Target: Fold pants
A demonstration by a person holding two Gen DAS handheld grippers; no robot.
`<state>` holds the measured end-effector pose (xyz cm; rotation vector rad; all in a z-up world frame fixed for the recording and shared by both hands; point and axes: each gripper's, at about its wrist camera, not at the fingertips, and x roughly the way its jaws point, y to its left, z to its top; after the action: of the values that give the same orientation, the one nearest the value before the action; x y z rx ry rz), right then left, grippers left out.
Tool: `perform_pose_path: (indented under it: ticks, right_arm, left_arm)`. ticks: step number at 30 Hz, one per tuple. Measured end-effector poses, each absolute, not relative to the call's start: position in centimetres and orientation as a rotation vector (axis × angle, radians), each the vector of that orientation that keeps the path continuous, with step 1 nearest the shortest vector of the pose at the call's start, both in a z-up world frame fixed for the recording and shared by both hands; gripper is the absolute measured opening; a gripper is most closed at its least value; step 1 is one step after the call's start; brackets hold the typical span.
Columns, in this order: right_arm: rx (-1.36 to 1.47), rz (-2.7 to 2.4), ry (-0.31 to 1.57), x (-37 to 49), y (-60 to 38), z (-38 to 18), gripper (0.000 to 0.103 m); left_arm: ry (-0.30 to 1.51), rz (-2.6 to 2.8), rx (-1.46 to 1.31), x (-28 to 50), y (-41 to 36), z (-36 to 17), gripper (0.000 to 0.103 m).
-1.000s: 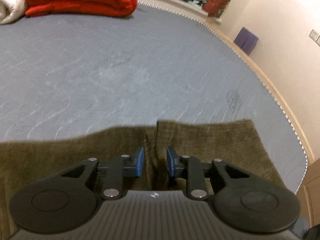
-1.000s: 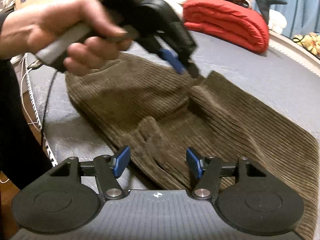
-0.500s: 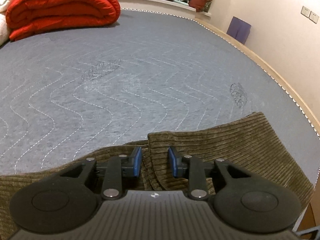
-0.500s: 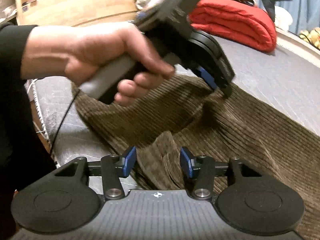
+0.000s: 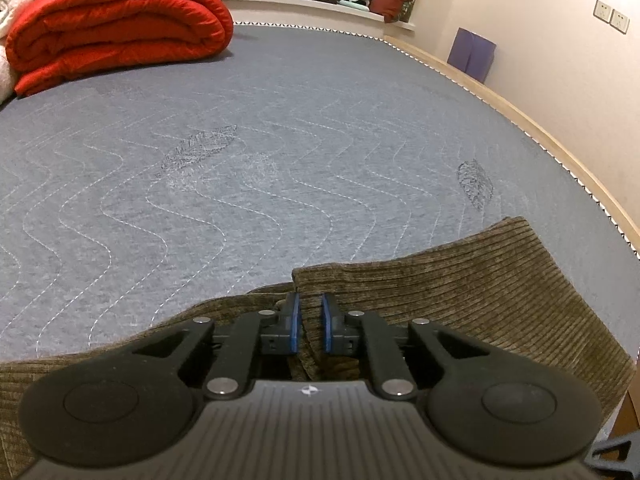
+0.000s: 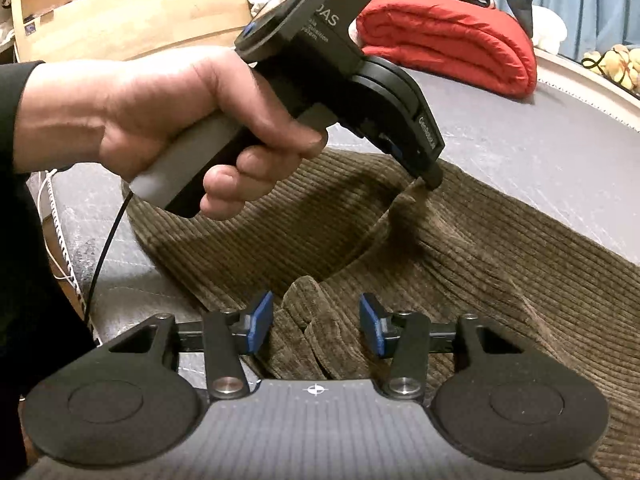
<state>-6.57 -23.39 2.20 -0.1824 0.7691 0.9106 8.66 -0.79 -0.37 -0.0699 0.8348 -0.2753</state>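
The brown corduroy pants (image 6: pixel 500 264) lie on the near part of the grey quilted mattress (image 5: pixel 280 120), long axis running left-right. The left gripper (image 5: pixel 311 322) has just closed, pinching a raised fold at their far edge. The right gripper (image 6: pixel 316 322), closing, straddles a bunched ridge, pads not yet pressing. Bare mattress stretches beyond to the rolled red quilt (image 5: pixel 116 20).
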Motion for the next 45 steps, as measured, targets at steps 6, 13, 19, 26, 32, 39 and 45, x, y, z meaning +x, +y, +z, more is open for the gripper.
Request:
perform_pose_path:
  ticks: [6, 13, 19, 26, 32, 39, 45]
  right_arm:
    - [-0.162, 0.934, 0.781, -6.7, -23.7, 2.6, 0.022]
    - [-0.068, 0.930, 0.666, -6.8, -26.0, 5.0, 0.013]
    - [-0.165, 1.114, 0.581, -9.1, -27.3, 6.0, 0.013]
    - [-0.343, 1.105, 0.651, -10.1, -26.2, 3.3, 0.028]
    - [-0.413, 1.079, 0.607, -10.6, -25.4, 2.8, 0.058]
    - [-0.561, 1.026, 0.599, -11.4, -23.5, 0.9, 0.052]
    - [-0.460, 0.983, 0.576, -10.0, -24.4, 2.3, 0.021]
  left_arm:
    - [0.815, -0.271, -0.038, 8.5, -1.2, -0.2, 0.006]
    - [0.752, -0.278, -0.077, 7.7, -0.3, 2.0, 0.003]
    - [0.723, -0.287, -0.146, 7.3, 1.1, 3.9, 0.003]
    - [0.865, -0.158, -0.234, 9.0, 3.5, 2.0, 0.019]
    - [1.009, -0.268, -0.558, 9.6, 5.5, 0.5, 0.054]
    - [1.065, -0.311, -0.511, 10.2, 3.3, -1.5, 0.060]
    - [1.044, -0.323, -0.367, 10.5, 0.7, -2.5, 0.063]
